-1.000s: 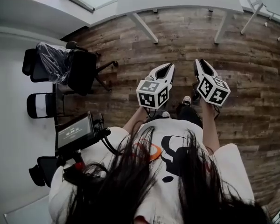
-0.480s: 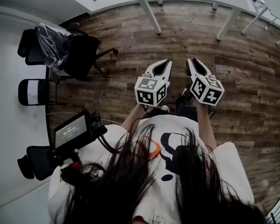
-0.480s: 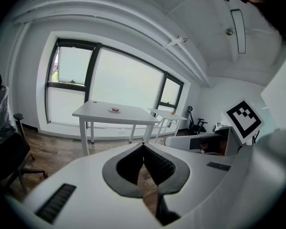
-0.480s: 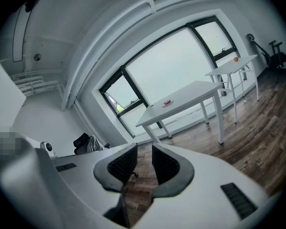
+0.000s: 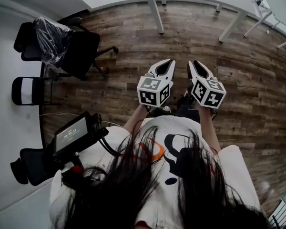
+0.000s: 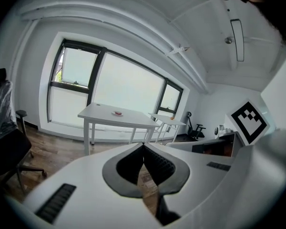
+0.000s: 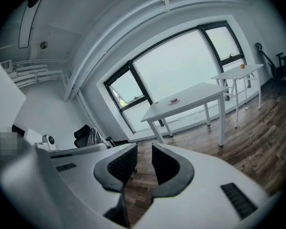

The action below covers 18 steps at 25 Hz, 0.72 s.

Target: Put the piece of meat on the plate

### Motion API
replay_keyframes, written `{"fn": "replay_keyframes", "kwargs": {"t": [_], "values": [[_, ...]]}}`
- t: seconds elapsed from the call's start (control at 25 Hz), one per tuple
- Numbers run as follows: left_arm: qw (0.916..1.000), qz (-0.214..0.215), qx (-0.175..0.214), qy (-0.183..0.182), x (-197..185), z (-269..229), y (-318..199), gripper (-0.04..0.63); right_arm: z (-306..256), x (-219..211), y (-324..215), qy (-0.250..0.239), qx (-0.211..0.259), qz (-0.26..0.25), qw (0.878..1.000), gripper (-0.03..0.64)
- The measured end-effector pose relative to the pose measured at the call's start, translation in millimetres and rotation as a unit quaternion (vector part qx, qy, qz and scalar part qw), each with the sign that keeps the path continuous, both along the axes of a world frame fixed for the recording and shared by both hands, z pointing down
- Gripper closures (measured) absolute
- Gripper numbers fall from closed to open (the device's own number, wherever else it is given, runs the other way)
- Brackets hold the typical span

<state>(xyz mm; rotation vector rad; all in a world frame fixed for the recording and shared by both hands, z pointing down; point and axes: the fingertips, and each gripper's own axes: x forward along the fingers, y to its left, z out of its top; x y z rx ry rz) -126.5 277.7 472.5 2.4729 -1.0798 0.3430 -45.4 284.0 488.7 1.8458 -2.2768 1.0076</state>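
Left gripper [image 6: 143,147] pinched shut, right gripper [image 7: 143,151] at a narrow slit, both empty, table [image 7: 200,95] well ahead bearing a reddish speck [image 7: 173,100], perhaps the meat; likely shoved aside if reached unopened.

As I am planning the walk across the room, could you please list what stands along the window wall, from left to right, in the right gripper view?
black office chair → white table → smaller white table → black equipment at the right edge

Over wood floor [image 5: 128,37], left hand-held gripper [image 5: 171,60] just beside right hand-held gripper [image 5: 192,63]
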Motion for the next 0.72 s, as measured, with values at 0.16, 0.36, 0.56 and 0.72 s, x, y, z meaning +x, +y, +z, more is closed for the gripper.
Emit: {"fn": "replay_keyframes", "kwargs": {"t": [0.16,0.36,0.56,0.72], "values": [[1.0,-0.002,0.002,0.009,-6.2,-3.0,-3.7,0.589,-4.0,-7.1,-4.6,0.009,0.001,-0.004,1.0,0.511],[0.9999,-0.004,0.0,0.012,-7.1,-0.7,-10.0,0.589,-2.4,-9.5,-10.6,0.014,-0.003,-0.01,1.0,0.511],[0.9999,-0.005,0.001,0.013,-9.9,-2.6,-18.0,0.589,-2.9,-12.3,-18.8,0.014,-0.005,-0.01,1.0,0.511],[0.9999,-0.005,-0.001,0.012,-7.4,-1.5,-24.1,0.589,-2.6,-10.6,-25.9,0.013,-0.006,-0.012,1.0,0.511]]}}
